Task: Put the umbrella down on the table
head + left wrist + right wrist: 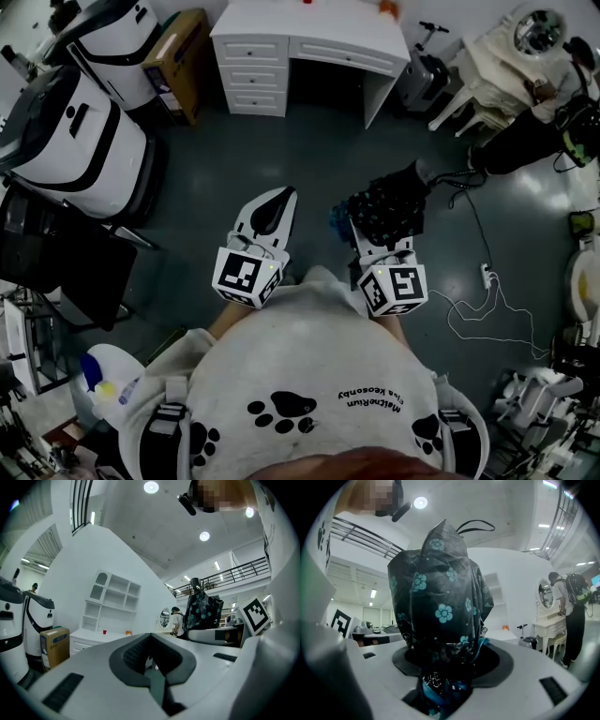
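Head view, left to right. Left tongs [283,198]: level, the two jaws brought together at the tip, leaving only the oval hollow between the dark pads; nothing is in that hollow. Its marker cube [247,275] sits against the person's sweatshirt [309,375], which hides both hands.

Right tongs [379,247]: level, jaws spread wide and clamped on the umbrella [386,208]. The umbrella is folded, dark with teal flowers, and its bunched cloth fills the gap between the jaws and stands up in front of them in the right gripper view. A thin strap loop [476,524] shows at its far end.

The umbrella hangs over the grey floor [234,159], well apart from the white bench [319,26] at the top of the head view.

Hidden or unclear: the right tongs' tips lie under the cloth; the umbrella's handle cannot be made out; the bench is cut off by the upper edge of the head view.
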### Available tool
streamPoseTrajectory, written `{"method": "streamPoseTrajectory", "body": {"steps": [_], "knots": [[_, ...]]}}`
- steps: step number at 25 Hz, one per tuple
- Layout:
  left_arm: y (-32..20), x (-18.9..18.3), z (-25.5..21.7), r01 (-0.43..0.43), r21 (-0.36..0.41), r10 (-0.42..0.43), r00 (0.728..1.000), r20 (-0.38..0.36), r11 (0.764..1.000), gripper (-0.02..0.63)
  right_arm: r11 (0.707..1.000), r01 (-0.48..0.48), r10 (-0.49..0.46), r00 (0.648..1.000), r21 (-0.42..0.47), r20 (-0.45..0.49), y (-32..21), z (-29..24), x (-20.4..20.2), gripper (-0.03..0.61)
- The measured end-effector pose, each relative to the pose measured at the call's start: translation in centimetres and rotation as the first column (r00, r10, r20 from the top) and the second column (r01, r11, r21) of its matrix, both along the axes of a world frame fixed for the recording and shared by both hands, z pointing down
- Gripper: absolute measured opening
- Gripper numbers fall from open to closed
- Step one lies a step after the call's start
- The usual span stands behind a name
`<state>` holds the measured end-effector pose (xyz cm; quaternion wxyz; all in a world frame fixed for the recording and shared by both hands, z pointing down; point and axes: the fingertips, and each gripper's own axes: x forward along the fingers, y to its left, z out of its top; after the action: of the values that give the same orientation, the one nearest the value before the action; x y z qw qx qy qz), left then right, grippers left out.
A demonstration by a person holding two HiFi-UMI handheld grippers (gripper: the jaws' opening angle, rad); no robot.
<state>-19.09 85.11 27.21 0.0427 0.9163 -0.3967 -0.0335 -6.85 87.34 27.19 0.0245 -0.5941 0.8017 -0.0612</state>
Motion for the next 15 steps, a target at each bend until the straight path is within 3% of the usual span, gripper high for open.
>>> {"method": "streamPoseTrajectory", "body": {"steps": [6,15], "knots": [[-0.3,-1.4,0.5,-0.018,-0.019,0.017,1.000,-0.017,1.000,0.020,1.000,-0.024,0.024,1.000,-0.015,0.015,0.2,0.2,-0.9,0.279],[-4.3,-1.3,0.6,-0.051,-0.032,0.050,0.998,-0.033,0.998,0.019,0.999,-0.042,0.042,0.999,-0.018,0.014,-3.7,-0.1,-1.1,0.279]]}}
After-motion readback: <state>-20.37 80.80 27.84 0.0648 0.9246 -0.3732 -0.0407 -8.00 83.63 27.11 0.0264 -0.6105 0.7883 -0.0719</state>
